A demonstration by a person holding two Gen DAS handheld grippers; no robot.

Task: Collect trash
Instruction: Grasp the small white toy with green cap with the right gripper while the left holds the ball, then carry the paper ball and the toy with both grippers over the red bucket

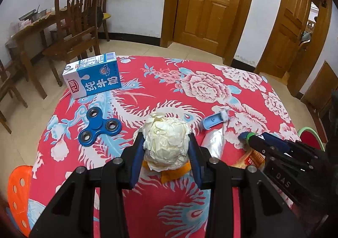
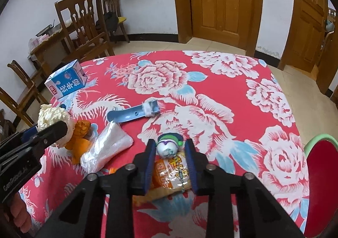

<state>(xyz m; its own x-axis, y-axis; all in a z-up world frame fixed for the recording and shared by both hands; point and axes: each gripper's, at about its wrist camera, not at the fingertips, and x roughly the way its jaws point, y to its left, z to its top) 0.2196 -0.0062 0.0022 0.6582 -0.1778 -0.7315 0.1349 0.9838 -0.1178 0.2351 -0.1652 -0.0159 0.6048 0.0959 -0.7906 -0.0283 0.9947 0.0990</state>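
My left gripper point(image 1: 165, 140) is shut on a crumpled cream paper ball point(image 1: 166, 142), held just above orange peel point(image 1: 173, 172) on the red floral tablecloth point(image 1: 164, 81); the ball also shows in the right wrist view point(image 2: 53, 118). My right gripper point(image 2: 170, 146) stands around an orange snack wrapper point(image 2: 171, 172) with a small white and green figure point(image 2: 169, 146) on a chain between its fingers; whether the pads touch is unclear. A clear plastic bag point(image 2: 105, 149) lies between the grippers.
A blue milk carton point(image 1: 94, 77), a blue fidget spinner point(image 1: 99, 129) and a blue plastic scoop point(image 2: 135, 112) lie on the table. Wooden chairs point(image 1: 78, 18) stand at the far left, an orange stool point(image 1: 19, 193) at the near left, a red stool point(image 2: 321, 164) at the right.
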